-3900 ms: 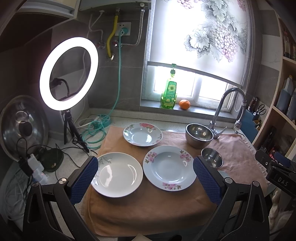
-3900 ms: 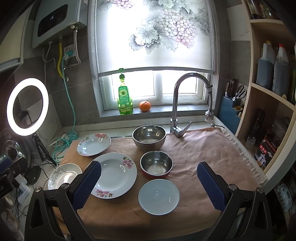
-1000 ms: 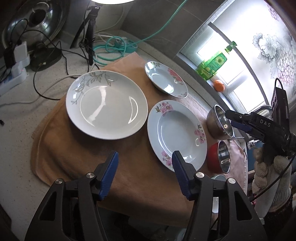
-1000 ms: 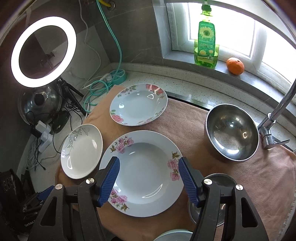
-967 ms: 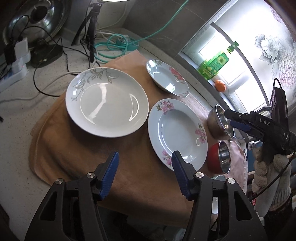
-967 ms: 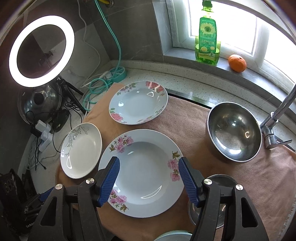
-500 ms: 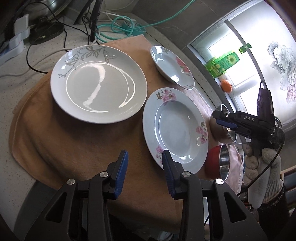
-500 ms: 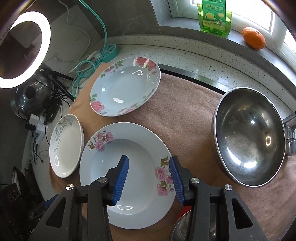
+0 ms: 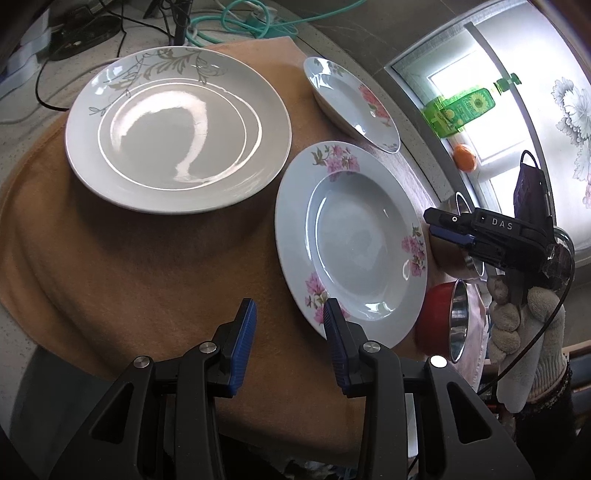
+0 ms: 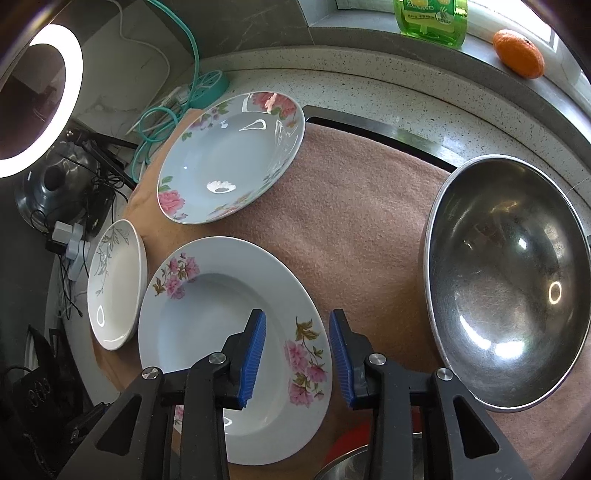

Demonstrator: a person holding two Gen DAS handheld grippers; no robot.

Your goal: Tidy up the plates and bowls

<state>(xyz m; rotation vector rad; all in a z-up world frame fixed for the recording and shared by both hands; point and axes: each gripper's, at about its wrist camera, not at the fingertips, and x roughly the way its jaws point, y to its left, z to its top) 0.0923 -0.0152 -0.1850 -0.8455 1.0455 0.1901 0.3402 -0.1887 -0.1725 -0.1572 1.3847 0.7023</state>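
Note:
A large pink-flowered plate (image 9: 354, 243) lies on the brown cloth (image 9: 110, 266); it also shows in the right wrist view (image 10: 207, 325). My left gripper (image 9: 290, 325) is open, its right finger by the plate's near rim. My right gripper (image 10: 297, 343) is open, its fingers either side of the plate's right rim; it shows in the left wrist view (image 9: 443, 227). A leaf-patterned plate (image 9: 177, 129) lies left, a smaller flowered plate (image 9: 351, 103) behind. A large steel bowl (image 10: 506, 280) sits right. A red steel-lined bowl (image 9: 447, 317) sits beside the big plate.
A ring light (image 10: 40, 99), cables and a teal hose (image 10: 173, 110) crowd the counter to the left. A green soap bottle (image 10: 430, 18) and an orange (image 10: 519, 53) stand on the window sill. The cloth's edge hangs near me.
Both grippers have moved down and closer to the large flowered plate. Their jaws have narrowed from wide open but stay open. No dish has moved.

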